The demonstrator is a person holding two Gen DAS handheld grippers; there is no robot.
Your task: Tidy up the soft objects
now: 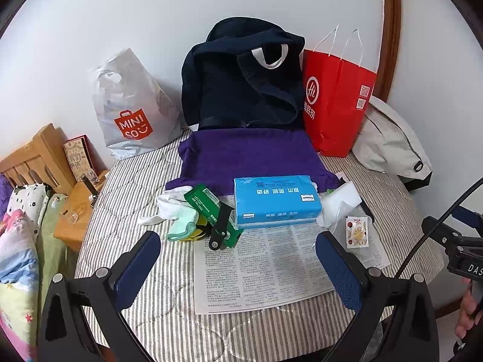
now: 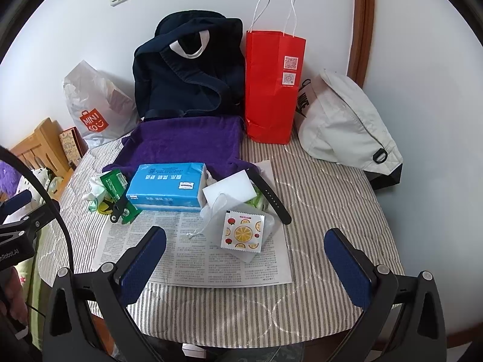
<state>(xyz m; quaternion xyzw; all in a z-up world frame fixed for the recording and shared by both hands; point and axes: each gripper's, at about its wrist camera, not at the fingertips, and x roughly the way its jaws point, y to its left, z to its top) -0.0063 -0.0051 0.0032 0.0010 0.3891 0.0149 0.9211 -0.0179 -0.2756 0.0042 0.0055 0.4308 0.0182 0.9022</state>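
1. The left claw (image 1: pixel 238 259) hangs released over the near edge of the table (image 1: pixel 247 325), its blue-padded fingers (image 1: pixel 137 267) spread wide with nothing between them; under it lies a printed sheet (image 1: pixel 265 268) of dense small text, too fine to read.
2. The right claw (image 2: pixel 245 261) is likewise released and empty, fingers (image 2: pixel 347 267) far apart above the same sheet and the striped quilted cover.
3. The soft things sit in a cluster behind the sheet. A blue tissue pack (image 1: pixel 276 200) with white Chinese characters, upside down to the cameras, rests on the near edge of a purple towel (image 1: pixel 250 154).
4. Just left of the pack lie a green packet (image 1: pixel 205 203) with small white print, a white sock (image 1: pixel 169 206), a pale green item (image 1: pixel 182 226) and a black strap piece (image 1: pixel 219 230).
5. To the pack's right are a white sponge block (image 2: pixel 229 188), a clear plastic bag (image 2: pixel 215 215), a small sachet (image 2: pixel 243 230) printed with orange slices and strawberries, and a black watch strap (image 2: pixel 268 193).
6. Against the wall stand a white plastic bag (image 1: pixel 132 105) with an orange "MINISO" logo, a dark navy bag (image 1: pixel 241 81) with white handles, and a red paper bag (image 1: pixel 335 102) marked "Hi" above Chinese characters, with two QR codes on its side.
7. Right of the red bag lies a pale grey bag (image 2: pixel 347 120), and a Nike swoosh shows on a bag behind it.
8. At the right edge of the left wrist view, the other gripper's body reads "DAS".
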